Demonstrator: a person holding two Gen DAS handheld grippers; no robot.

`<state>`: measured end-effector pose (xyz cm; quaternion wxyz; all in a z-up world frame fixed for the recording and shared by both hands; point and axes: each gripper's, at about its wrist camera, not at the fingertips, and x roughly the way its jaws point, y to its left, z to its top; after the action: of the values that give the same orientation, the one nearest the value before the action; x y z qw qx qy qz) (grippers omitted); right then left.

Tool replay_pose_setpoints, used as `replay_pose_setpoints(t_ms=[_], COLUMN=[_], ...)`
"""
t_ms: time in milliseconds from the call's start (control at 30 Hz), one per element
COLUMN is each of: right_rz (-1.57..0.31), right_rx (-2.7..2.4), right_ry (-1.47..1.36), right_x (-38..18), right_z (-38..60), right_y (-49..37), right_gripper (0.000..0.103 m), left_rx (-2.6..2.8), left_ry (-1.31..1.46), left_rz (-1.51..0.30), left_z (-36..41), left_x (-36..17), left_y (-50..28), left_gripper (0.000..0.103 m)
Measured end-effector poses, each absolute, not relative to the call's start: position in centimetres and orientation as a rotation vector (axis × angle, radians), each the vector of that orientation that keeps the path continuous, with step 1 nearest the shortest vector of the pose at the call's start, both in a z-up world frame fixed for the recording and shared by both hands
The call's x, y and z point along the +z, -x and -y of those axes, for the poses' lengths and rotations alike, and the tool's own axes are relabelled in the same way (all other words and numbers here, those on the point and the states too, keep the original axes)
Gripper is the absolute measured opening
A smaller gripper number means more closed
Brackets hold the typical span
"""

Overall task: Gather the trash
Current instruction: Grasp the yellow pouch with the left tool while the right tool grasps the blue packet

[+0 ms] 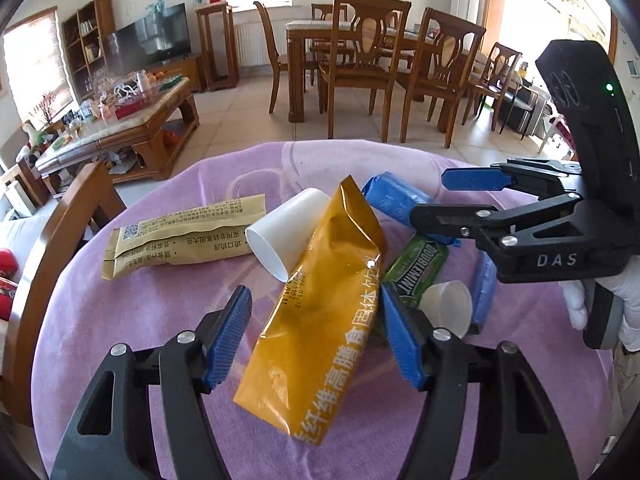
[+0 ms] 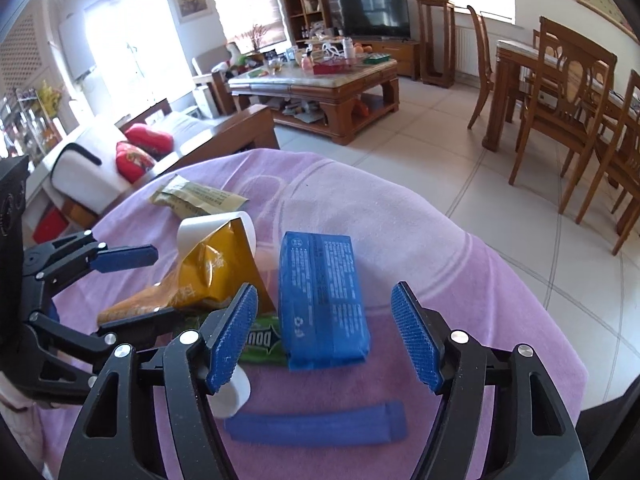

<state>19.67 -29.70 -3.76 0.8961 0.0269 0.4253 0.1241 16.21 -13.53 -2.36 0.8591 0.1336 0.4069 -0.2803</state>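
Trash lies on a round table under a purple cloth [image 1: 152, 320]. My left gripper [image 1: 316, 336] is open astride a golden pouch [image 1: 320, 320] that leans on a white cup [image 1: 280, 236]; its pads stand clear of the pouch. My right gripper [image 2: 326, 336] is open around a blue pack [image 2: 320, 300], not touching it. Beside them lie a green gum pack [image 1: 416, 268], a small clear cup [image 1: 448, 304], a blue stick sachet [image 2: 316, 428] and a beige packet [image 1: 184, 236]. In the left wrist view the right gripper [image 1: 452, 200] reaches in from the right.
A white-gloved hand [image 1: 580, 308] holds the right gripper. A wooden chair back [image 1: 60, 240] stands at the table's left edge. Beyond are a cluttered coffee table [image 1: 120, 132], a sofa [image 2: 92, 168] and dining chairs [image 1: 368, 60] on a tiled floor.
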Motion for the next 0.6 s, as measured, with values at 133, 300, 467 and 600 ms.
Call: replay_pose_setpoints(t_ms=[133,300,467,600], right_rz=[-0.898,-0.910,-0.910,-0.920], right_rx=[0.251,0.268,0.287,0.291], right_ry=[-0.032,-0.040,-0.055,-0.080], right_x=[-4.5,-5.6,-5.7,-5.9], right_z=[29.2,29.1,29.2,29.6], right_y=[-20.7,-20.9,-20.7,-21.0], right_gripper=[0.066,0.058,0.050,0.050], left_rx=[-0.606,-0.624,-0.639,-0.648], left_ry=[-0.262,-0.223,-0.175,-0.165], left_rz=[-0.866,-0.876,-0.888,-0.895], left_z=[13.4,13.1,12.4,12.3], left_x=[-2.5,-2.7,-2.8,-2.8], left_y=[-16.7,-16.4,-16.4,-16.0], left_gripper=[0.059,0.044,0.040,0.036])
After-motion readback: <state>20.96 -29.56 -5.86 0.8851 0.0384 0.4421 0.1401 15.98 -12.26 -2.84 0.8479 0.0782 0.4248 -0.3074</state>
